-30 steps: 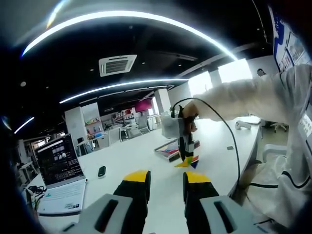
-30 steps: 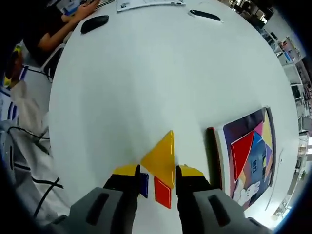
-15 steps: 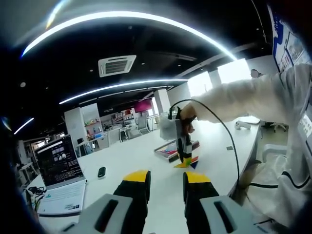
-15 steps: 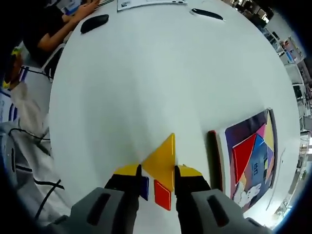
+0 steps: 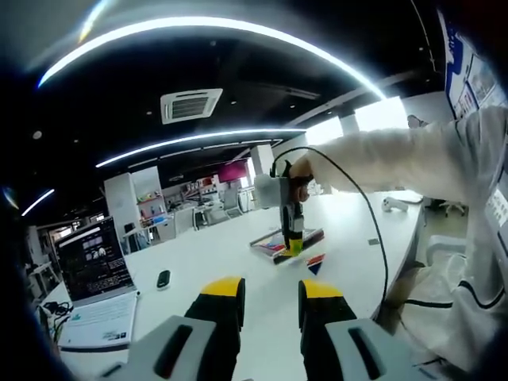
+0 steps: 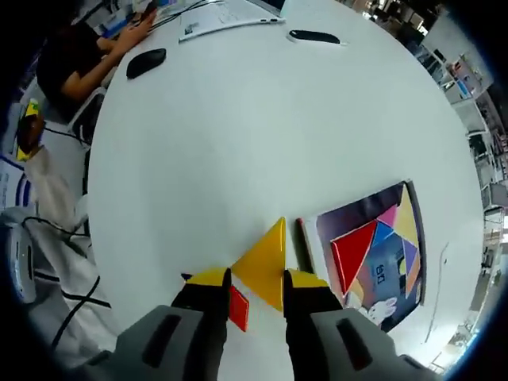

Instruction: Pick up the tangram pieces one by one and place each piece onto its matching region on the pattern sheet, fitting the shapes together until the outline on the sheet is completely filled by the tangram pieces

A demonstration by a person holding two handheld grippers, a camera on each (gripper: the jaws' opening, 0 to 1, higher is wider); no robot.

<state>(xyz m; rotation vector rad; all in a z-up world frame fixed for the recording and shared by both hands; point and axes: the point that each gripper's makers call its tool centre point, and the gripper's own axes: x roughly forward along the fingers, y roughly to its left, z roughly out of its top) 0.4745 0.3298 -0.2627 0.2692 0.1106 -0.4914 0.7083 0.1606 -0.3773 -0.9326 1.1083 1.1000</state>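
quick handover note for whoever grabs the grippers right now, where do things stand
Right gripper: shut on the yellow triangle, lifted over the white table.
Left gripper: open, holding nothing, aimed level across the room.
Pattern sheet: lies to the right of the held piece in the right gripper view, showing red, pink, blue and yellow shapes; I cannot tell printed regions from placed pieces.
A red piece lies on the table under the right gripper.
Done: the yellow triangle is picked up.
Left: carry it to its matching region on the sheet, then the red piece and any others.
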